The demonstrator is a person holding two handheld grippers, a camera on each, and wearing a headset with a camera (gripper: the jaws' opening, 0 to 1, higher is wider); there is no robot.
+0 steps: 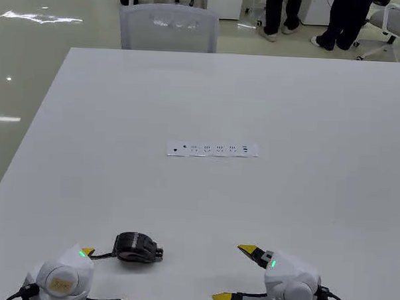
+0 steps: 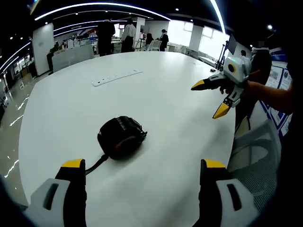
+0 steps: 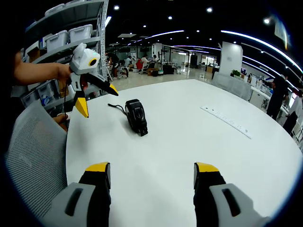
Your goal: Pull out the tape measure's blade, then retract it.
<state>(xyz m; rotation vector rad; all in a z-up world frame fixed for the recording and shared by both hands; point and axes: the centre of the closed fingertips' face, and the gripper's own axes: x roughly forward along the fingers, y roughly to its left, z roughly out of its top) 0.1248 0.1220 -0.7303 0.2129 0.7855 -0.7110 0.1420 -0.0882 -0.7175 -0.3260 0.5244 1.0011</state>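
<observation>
Head view, lower edge of the frame. The black tape measure (image 1: 137,247) lies on the white table (image 1: 288,107) at lower left, just above and right of the left gripper (image 1: 110,277). Its thin black strap (image 1: 102,255) trails left toward that gripper's upper yellow tip. The left gripper's jaws stand wide apart and hold nothing. In the left gripper view the case sits between and just beyond the two yellow tips, apart from both.

The right gripper (image 1: 234,274), at lower right, is likewise spread wide and empty. It is well apart from the tape measure, with bare tabletop between them. In the right gripper view the case lies at upper centre-left, beyond the jaws.

A white power strip (image 1: 212,149) lies at mid-frame, and a grey chair (image 1: 169,28) stands at the table's far edge.
</observation>
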